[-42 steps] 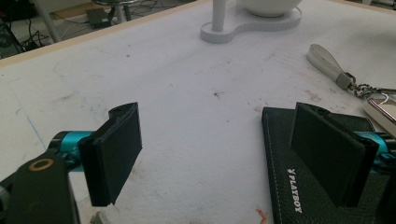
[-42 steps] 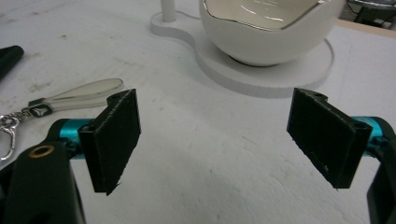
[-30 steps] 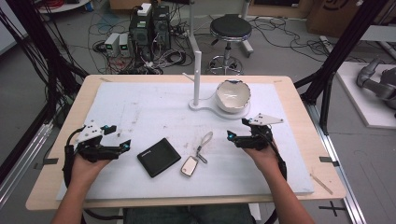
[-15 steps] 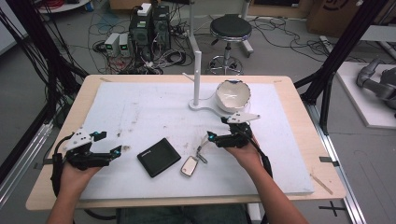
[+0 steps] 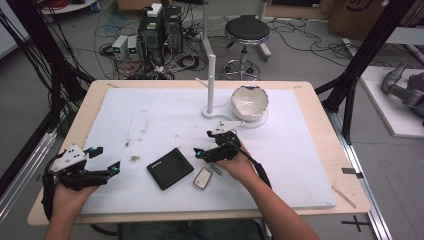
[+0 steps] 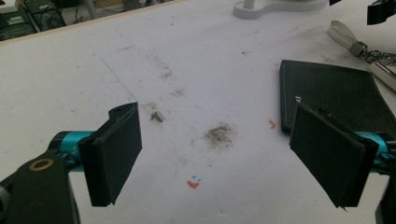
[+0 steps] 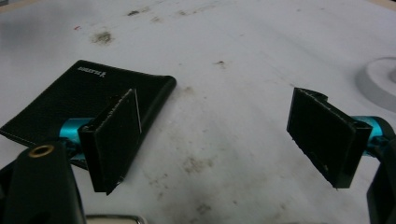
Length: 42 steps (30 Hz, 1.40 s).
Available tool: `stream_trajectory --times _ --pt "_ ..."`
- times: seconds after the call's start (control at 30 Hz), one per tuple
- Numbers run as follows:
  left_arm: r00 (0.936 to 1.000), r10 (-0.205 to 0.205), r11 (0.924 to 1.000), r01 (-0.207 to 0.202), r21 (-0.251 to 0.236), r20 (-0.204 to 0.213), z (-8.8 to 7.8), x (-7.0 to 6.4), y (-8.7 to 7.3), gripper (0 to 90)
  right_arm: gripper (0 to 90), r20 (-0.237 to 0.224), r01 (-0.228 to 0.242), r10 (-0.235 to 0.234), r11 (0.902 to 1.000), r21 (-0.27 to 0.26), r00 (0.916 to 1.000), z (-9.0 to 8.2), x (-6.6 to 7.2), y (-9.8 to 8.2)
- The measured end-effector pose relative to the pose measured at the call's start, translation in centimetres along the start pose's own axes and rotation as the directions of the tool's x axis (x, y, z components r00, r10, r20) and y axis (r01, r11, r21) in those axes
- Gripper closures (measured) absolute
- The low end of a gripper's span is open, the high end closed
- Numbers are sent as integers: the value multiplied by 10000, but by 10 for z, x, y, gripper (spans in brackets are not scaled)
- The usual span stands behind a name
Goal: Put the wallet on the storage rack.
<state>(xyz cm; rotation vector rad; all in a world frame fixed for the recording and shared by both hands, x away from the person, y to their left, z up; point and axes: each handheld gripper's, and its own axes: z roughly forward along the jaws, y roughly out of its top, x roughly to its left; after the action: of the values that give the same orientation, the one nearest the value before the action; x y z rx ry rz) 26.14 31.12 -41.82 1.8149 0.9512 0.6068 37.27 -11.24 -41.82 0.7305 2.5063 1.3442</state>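
Observation:
A black wallet point(image 5: 170, 168) lies flat on the white mat, with a silver key fob point(image 5: 202, 177) and its ring just to its right. My right gripper point(image 5: 202, 145) hovers open just above and behind the fob, jaws pointing left toward the wallet. In the right gripper view the wallet point(image 7: 56, 100) lies behind the left jaw, nothing sits between the jaws point(image 7: 215, 121), and the fob's edge point(image 7: 109, 218) peeks in at the bottom. My left gripper point(image 5: 106, 159) is open near the front left, empty point(image 6: 219, 140), with the wallet point(image 6: 336, 93) ahead on the right and the key ring point(image 6: 355, 44) beyond.
A white bowl point(image 5: 249, 102) and a white upright stand point(image 5: 211, 85) on a round base stand at the back middle of the mat point(image 5: 310, 150). The wooden table edge point(image 5: 352, 200) runs around the mat. A stool and cables lie on the floor beyond.
My right gripper has moved left from near the bowl to above the key fob. My left gripper has slid back toward the front left edge. Wallet and fob have not moved.

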Motion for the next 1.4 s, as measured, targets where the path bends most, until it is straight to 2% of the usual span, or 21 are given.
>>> stream_trajectory --times 0.2,0.4,0.5,0.53,0.57,0.6,0.67,0.73,0.77,0.8,0.97,1.13,1.23,1.4 --pt "9999 -12 10000 13 48 -165 -9 0 -4 169 176 -489 247 -220 9981 561 9986 23 11 5" --pt "9995 -45 10000 47 80 -312 -16 -1 -8 169 177 -925 306 -211 9942 1028 9955 38 19 6" --pt "9990 -54 9999 58 107 -434 -22 -1 -10 169 206 -1279 317 -109 9864 1613 9917 48 22 7" --pt "9990 -54 9999 58 107 -434 -22 -1 -10 169 206 -1279 317 -109 9864 1613 9917 48 22 7" --pt "9988 -84 9999 89 91 -477 -24 -1 -11 169 264 -1397 454 -198 9821 1826 9900 52 22 7" --pt "9987 -73 9999 78 95 -508 -26 -1 -12 169 265 -1443 419 -130 9791 1991 9894 54 23 7" --pt "9985 -99 9999 103 84 -537 -27 0 -13 169 294 -1571 353 -18 9769 2107 9876 56 22 7" --pt "9984 -109 9999 115 100 -562 -28 0 -13 169 378 -1895 267 166 9743 2239 9817 56 20 7" --pt "9984 -109 9999 115 100 -562 -28 0 -13 169 378 -1895 267 166 9743 2239 9817 56 20 7" --pt "9984 -110 9999 117 123 -560 -27 0 -13 169 435 -2079 245 242 9732 2287 9778 55 21 7" --pt "9987 -30 9998 39 171 -502 -25 -2 -12 169 548 -2544 -12 678 9674 2532 9647 55 20 7" --pt "9989 -5 9998 15 208 -475 -24 -2 -12 169 651 -2756 -303 1076 9622 2706 9552 55 18 7" --pt "9990 59 9997 -48 253 -453 -22 -3 -11 169 755 -2774 -306 1089 9618 2722 9546 53 19 8" --pt "9990 58 9996 -46 269 -435 -20 -3 -10 169 829 -2601 9 707 9642 2653 9630 49 22 11"
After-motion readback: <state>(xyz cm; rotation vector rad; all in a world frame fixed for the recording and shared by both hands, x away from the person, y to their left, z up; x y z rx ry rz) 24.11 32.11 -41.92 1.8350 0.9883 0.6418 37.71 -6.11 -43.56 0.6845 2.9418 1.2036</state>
